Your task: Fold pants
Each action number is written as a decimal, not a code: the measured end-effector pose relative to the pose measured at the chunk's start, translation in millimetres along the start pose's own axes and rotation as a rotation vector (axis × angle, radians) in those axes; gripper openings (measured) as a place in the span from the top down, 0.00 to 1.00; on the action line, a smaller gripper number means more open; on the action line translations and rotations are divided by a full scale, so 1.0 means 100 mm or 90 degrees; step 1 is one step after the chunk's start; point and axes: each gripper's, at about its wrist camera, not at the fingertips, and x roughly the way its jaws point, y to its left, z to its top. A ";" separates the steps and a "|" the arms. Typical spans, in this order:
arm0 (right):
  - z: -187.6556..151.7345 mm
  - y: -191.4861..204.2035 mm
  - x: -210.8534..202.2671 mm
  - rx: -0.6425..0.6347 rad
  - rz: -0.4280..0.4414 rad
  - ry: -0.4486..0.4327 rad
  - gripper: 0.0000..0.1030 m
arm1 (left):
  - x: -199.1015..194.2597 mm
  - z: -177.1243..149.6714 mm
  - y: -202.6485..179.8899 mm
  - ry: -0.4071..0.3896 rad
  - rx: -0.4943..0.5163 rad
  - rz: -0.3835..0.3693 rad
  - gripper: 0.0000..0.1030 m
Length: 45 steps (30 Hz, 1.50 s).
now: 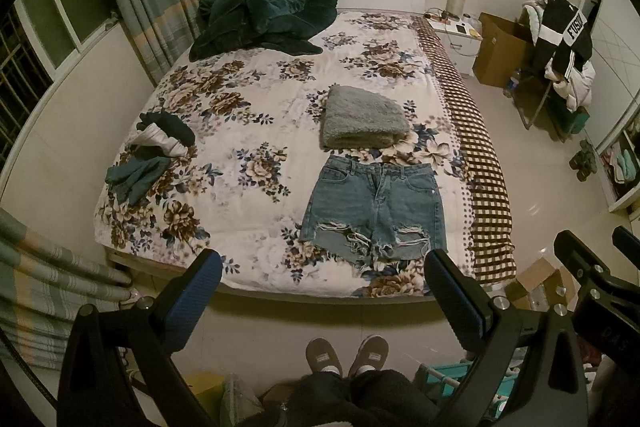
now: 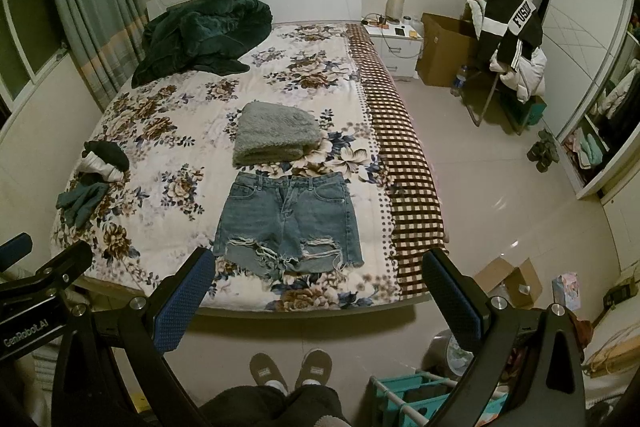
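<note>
Shorts (image 1: pixel 374 207): one pair, one bed (image 1: pixel 248 115)

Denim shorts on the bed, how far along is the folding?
Done: the denim shorts lie spread flat, waistband toward the folded grey blanket. In hand: nothing; the left gripper and right gripper both hang open above the foot of the bed, clear of the fabric. Left: every fold.
</note>
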 end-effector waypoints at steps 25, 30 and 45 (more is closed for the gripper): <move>0.02 0.03 -0.04 -0.001 -0.001 -0.005 0.00 | -0.01 -0.01 -0.01 -0.004 0.000 0.000 0.00; 0.02 0.04 -0.04 -0.001 0.000 -0.005 0.00 | 0.00 -0.02 0.00 -0.005 0.000 0.000 0.00; 0.02 0.04 -0.04 -0.001 0.000 -0.007 0.00 | -0.01 -0.01 0.05 -0.007 0.000 0.000 0.00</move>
